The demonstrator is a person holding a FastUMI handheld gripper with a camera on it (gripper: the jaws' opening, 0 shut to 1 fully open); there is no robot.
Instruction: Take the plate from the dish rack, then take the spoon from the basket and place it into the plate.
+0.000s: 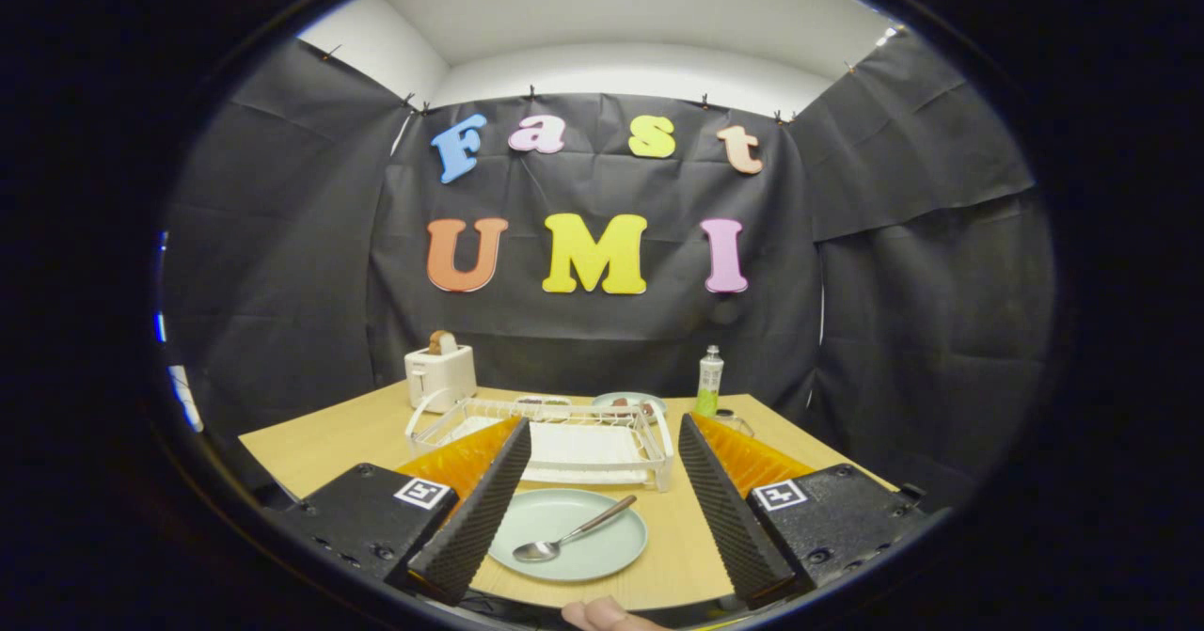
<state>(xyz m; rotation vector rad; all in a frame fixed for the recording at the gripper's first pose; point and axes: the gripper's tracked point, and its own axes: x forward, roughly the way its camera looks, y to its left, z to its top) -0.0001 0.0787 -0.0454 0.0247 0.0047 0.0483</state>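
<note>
Surface (320,452): carries everything, wooden.
Dish rack (550,429): beyond the plate, its slots bare.
Plate (602,542): flat between the fingers, set to receive.
Spoon (576,529): lying in plate; task looks finished.
Gripper (602,509): fingers wide apart, holding nothing.

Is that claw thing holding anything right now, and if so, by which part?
Nothing is held. The gripper is open, its fingers spread to either side of the plate. The spoon lies loose on the plate, touching neither finger.
</note>
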